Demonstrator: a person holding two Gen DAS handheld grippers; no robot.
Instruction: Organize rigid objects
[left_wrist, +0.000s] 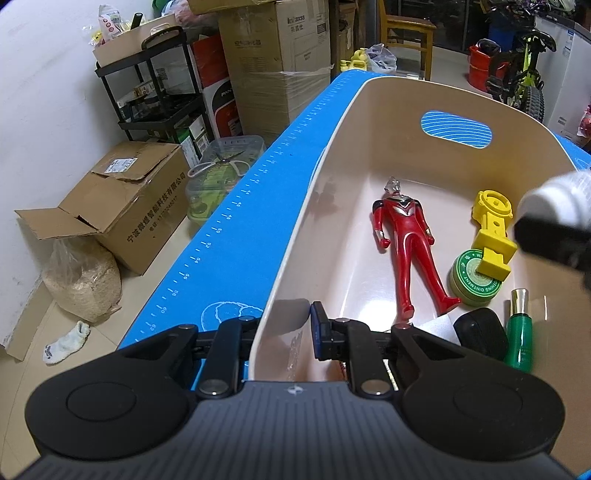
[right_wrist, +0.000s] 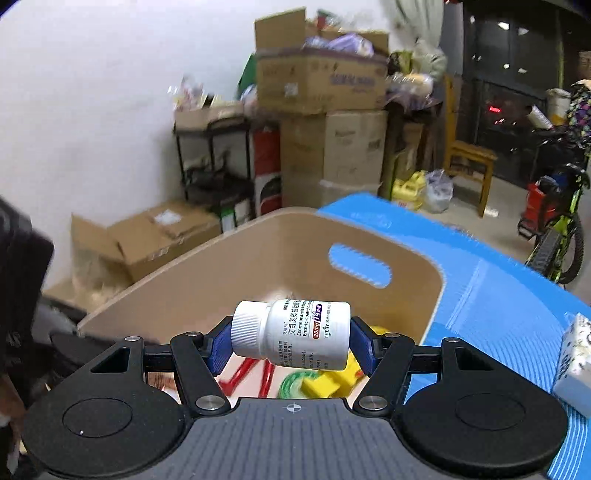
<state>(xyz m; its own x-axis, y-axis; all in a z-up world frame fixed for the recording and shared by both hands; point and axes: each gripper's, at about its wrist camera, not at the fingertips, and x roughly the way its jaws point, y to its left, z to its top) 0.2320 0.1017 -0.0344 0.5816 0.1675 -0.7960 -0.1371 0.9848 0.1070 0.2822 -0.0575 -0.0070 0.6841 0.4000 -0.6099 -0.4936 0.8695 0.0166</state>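
Observation:
A beige bin (left_wrist: 332, 155) stands on a blue mat (left_wrist: 236, 206). My left gripper (left_wrist: 284, 332) is shut on the bin's near left wall, one finger inside, one outside. In the bin lie a red figure (left_wrist: 410, 240), a yellow toy (left_wrist: 493, 232), a green ointment tin (left_wrist: 469, 284), a black case (left_wrist: 480, 332) and a green bottle (left_wrist: 521, 332). My right gripper (right_wrist: 291, 339) is shut on a white pill bottle (right_wrist: 295, 334), held sideways above the bin (right_wrist: 221, 273). The bottle also shows in the left wrist view (left_wrist: 554, 201).
A white patterned box (right_wrist: 574, 362) lies on the mat (right_wrist: 498, 295) right of the bin. Beyond the table are cardboard boxes (left_wrist: 122, 199), a black shelf rack (left_wrist: 155, 92), a wooden chair (right_wrist: 469, 162) and a bicycle (right_wrist: 554, 236).

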